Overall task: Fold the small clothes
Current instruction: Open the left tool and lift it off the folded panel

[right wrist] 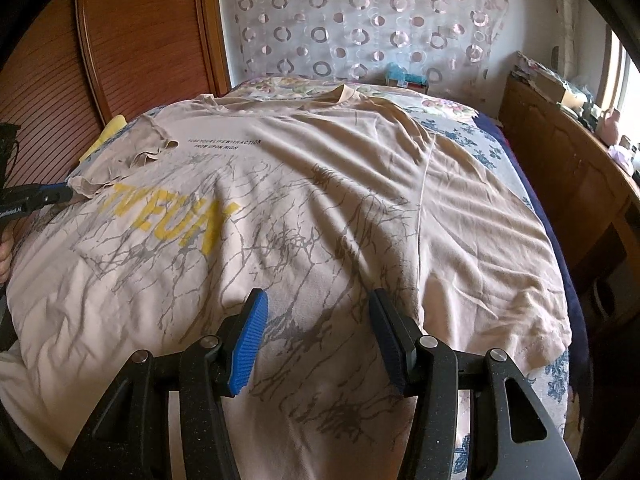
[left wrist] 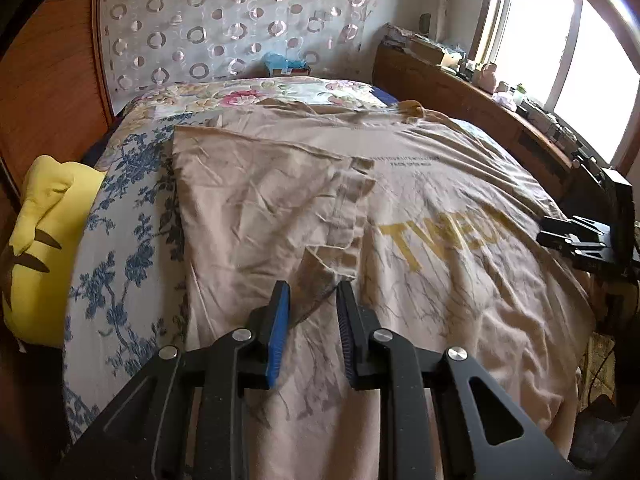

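The T-shirt runs off the lower frame edge, and its folded sleeve hides part of the yellow lettering.

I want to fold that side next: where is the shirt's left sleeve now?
The sleeve is folded inward over the beige T-shirt, beside the yellow lettering, its tip between the left gripper fingers.

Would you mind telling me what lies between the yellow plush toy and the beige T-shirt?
In the left wrist view, only blue floral bedsheet separates the yellow plush toy from the T-shirt.
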{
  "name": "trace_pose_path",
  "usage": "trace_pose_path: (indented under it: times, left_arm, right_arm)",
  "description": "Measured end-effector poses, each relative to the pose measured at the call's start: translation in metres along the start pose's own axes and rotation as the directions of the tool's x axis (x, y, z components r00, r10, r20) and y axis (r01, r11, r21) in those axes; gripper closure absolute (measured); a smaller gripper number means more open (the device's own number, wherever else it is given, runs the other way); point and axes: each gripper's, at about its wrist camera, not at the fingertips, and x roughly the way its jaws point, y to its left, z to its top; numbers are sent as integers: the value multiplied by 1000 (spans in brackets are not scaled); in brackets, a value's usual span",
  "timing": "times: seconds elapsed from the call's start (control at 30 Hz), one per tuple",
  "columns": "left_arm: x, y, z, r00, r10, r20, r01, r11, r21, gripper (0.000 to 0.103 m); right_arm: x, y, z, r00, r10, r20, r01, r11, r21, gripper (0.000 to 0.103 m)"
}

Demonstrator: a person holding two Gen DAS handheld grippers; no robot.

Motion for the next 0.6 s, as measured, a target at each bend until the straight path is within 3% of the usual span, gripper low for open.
trace_pose_path:
  times: [0.3, 0.37, 0.43, 0.57, 0.6]
  left_arm:
    - [-11, -6, -11, 1000, -25, 9, 25, 1000, -9, 78]
    - [-15, -8, -10, 999, -21, 27, 21, 1000, -7, 72]
    - [-22, -9, -7, 998, -15, 69, 15, 1000, -2, 57]
    - [-30, -10, 2, 991, 10, 132, -10, 1000, 1, 45]
    - [-33, -10, 5, 988, 13, 157, -13, 1000, -1, 36]
  right_arm:
    - [0, -1, 0, 1000, 3, 1, -3, 1000, 2, 48]
    - [0, -1, 0, 1000, 3, 1, -3, 1000, 4, 48]
    - [0, -1, -1, 1000, 3, 2, -3, 1000, 4, 48]
    - [0, -1, -1, 1000, 8, 3, -8, 1000, 8, 48]
    - [-1, -2, -1, 1000, 13, 3, -13, 1000, 15, 48]
